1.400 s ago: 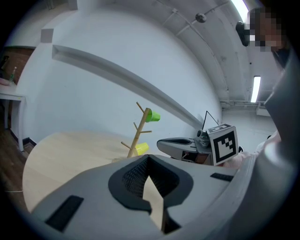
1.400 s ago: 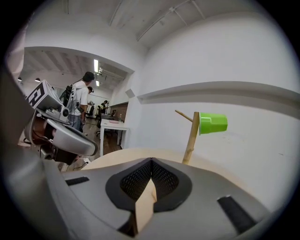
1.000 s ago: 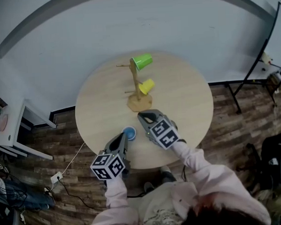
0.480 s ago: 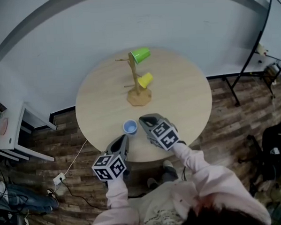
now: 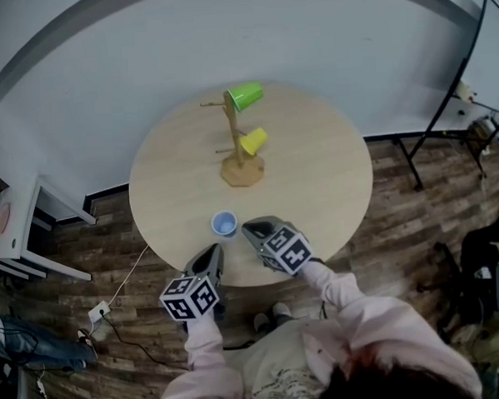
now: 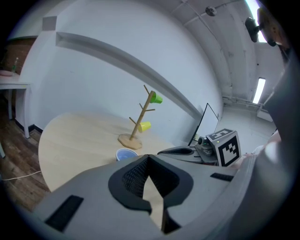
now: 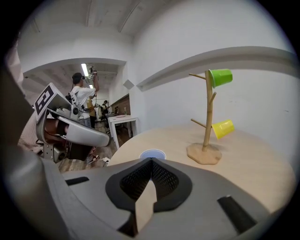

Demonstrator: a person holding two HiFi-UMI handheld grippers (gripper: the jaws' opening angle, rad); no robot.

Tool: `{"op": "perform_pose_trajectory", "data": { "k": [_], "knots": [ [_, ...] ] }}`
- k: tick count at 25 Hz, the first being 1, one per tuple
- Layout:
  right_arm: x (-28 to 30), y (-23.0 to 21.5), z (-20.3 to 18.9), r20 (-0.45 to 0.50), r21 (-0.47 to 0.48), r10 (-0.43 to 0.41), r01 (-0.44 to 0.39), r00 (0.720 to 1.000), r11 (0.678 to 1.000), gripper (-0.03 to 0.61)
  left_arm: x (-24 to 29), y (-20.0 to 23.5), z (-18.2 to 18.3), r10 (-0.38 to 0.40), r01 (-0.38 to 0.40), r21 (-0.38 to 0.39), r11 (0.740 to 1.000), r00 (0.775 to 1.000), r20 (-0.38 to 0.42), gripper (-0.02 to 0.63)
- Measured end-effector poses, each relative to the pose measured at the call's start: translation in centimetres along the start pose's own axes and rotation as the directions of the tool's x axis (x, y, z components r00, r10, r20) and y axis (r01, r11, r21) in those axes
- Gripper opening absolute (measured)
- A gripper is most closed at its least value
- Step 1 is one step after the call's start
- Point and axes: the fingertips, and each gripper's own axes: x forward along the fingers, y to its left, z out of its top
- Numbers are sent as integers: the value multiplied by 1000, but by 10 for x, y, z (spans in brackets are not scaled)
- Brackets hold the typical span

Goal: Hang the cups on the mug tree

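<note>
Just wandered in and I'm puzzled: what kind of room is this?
Probably a lab or recording studio, not a home: a lone round pale-wood table in a bare room, a plain white desk pushed aside, and a ceiling strip light.

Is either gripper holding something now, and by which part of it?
Nothing is held. The left gripper and the right gripper both have their jaws shut and empty; the blue cup stands upright on the table.
</note>
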Motion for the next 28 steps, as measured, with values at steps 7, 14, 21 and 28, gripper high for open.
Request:
{"op": "perform_pose_trajectory", "data": {
  "k": [7,14,21,28],
  "knots": [
    [5,-4,-20,-26,-5,29,-29,999,1000,34,7,-3,-14,15,-16,-22,1000,1000,-20,5],
    [18,-14,-30,-33,-18,37,-38,999,999,43,17,1,-18,33,-34,-42,999,999,-18,5],
    [26,-8,-31,-47,-2,70,-70,996,998,71,23,6,-25,54,-55,-67,996,998,-22,5],
    [41,-8,-42,-64,-21,89,-90,994,996,132,23,14,-31,79,-80,-86,993,997,-20,5]
  ]
}}
